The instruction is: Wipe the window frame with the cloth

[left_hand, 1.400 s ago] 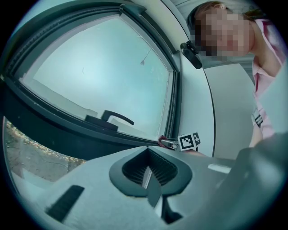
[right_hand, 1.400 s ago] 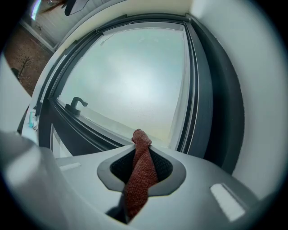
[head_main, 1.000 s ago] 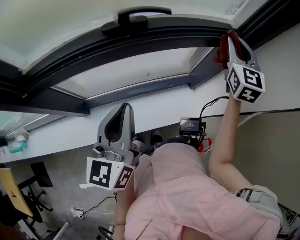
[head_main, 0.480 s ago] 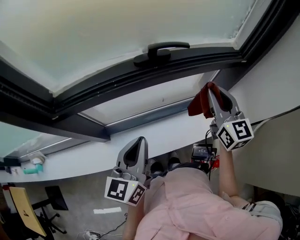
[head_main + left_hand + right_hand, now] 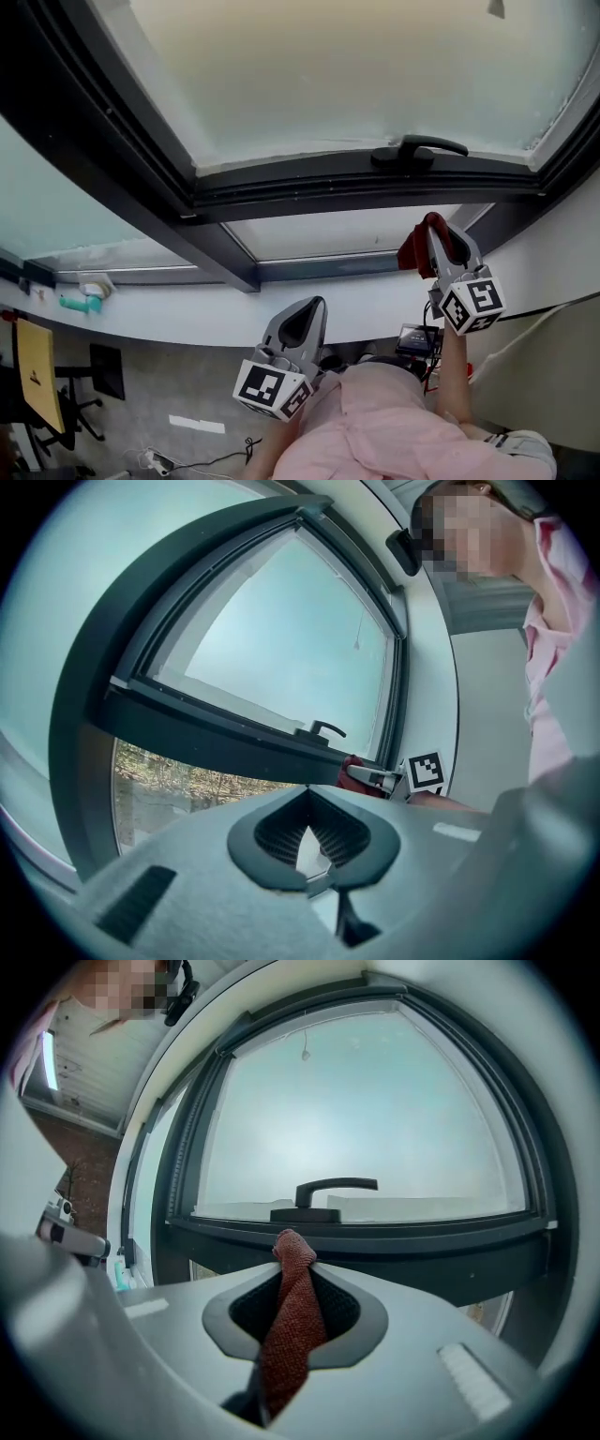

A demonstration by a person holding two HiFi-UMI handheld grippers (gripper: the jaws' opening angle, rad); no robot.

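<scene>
Head view, item: my right tongs (image 5: 431, 234), pinching the red cloth (image 5: 411, 249), have come down off the window frame (image 5: 309, 187) to below its handle (image 5: 419, 148); left tongs (image 5: 312, 307), closed on nothing, well below-left of it; wiping paused, I judge.

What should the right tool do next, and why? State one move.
Probably raise the right tool until the cloth pinched in it presses on the dark window frame below the handle: the cloth is gripped but appears to sit short of that frame.
</scene>
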